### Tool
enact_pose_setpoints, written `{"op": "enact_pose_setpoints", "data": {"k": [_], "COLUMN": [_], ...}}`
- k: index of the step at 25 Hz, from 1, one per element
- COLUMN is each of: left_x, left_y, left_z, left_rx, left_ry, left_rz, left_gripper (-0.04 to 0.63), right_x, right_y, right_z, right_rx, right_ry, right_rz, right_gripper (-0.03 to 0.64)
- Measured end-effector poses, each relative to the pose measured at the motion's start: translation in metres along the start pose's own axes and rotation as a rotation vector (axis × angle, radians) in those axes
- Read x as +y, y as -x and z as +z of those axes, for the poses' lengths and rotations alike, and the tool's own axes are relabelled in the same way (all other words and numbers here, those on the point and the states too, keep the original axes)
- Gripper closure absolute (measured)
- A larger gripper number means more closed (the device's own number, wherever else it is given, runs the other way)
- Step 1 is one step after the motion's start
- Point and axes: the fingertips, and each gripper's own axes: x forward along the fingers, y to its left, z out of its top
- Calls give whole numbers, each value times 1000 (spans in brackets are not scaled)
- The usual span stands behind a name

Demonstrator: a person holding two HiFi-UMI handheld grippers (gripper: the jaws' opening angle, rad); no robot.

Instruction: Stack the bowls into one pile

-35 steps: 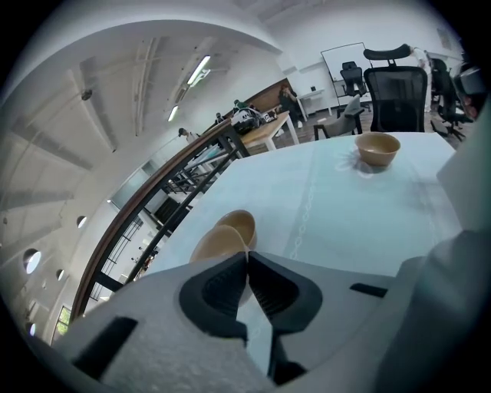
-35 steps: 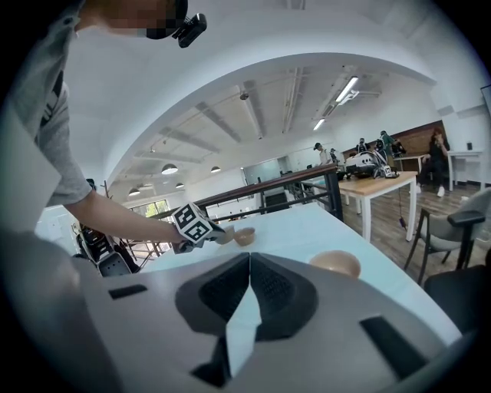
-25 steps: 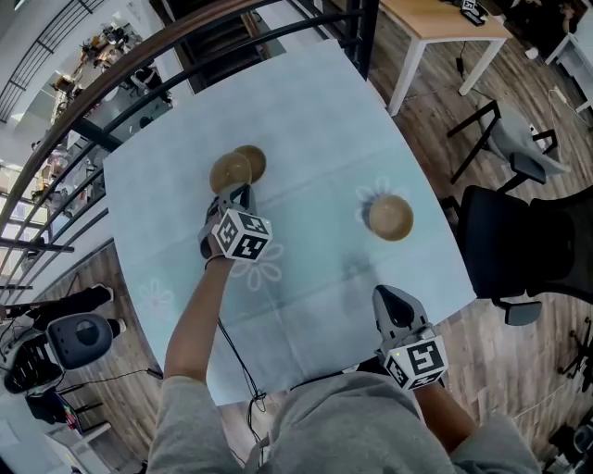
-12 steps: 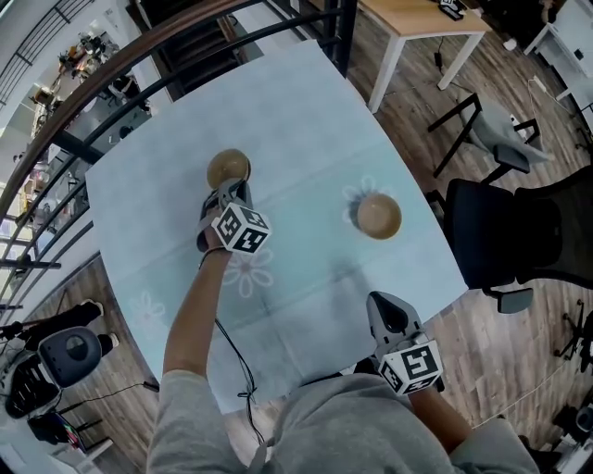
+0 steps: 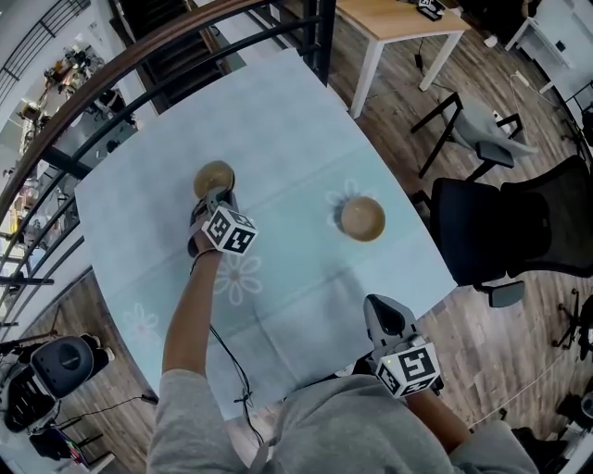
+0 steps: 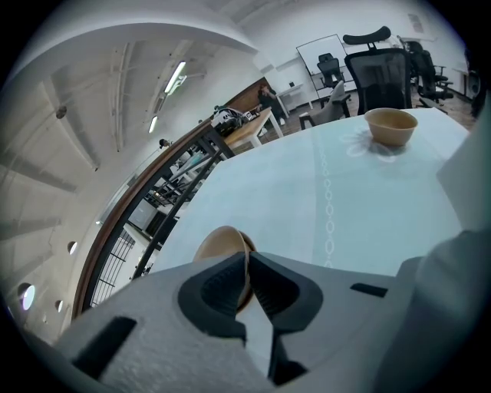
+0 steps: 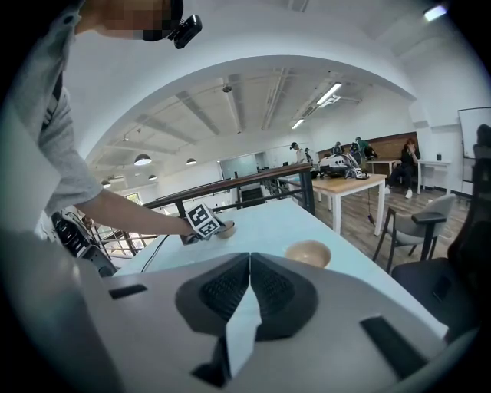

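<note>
A tan bowl [image 5: 212,177] sits at the left of the pale blue table [image 5: 278,111]; only one outline shows, so I cannot tell if another lies under it. My left gripper [image 5: 216,196] is shut on its near rim; in the left gripper view the jaws pinch the bowl's [image 6: 221,244] wall. A second tan bowl [image 5: 360,218] stands alone at the right, also visible as the far bowl [image 6: 391,125]. My right gripper [image 5: 384,311] hovers at the table's near edge, shut with nothing in it [image 7: 250,261], facing that lone bowl [image 7: 308,252].
A black office chair [image 5: 500,231] stands close to the table's right side. A dark railing [image 5: 139,56] curves behind the table. A wooden desk [image 5: 398,18] and a grey chair [image 5: 482,125] are further back. Equipment [image 5: 56,366] lies on the floor at the left.
Two overlapping bowls showed at the left a second ago; the held bowl moved over the other and now one outline shows. The right gripper stayed put.
</note>
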Motion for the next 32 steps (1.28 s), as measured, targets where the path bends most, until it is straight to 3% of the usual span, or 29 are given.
{"op": "enact_pose_setpoints", "data": {"k": [5,10,14,20,23,32], "left_x": [-5,-7,-13,-32,-55,-177], "left_y": [2,11,35,90,122,211], "left_z": [-1,3,8,19,17,6], "left_rx": [3,-6,-38,-136,-169,-216], "left_ry": [25,117,209,364,466,706], "left_rz": [-9,-7,44,131,144,65], "left_gripper": [569,568,518,514,515,566], "right_x": [1,-15,-43,-97,-124,-162], "right_y": [1,4,9,9,5,-18], "right_z": [4,2,-1,2,2,-6], "right_rx": [-9,-14,-15,-36,-20,62], "right_ry": [8,20,42,59,44,28], "right_rz": [20,22,17,3,14,126], "right_gripper": [591,591,591,591,589,588]}}
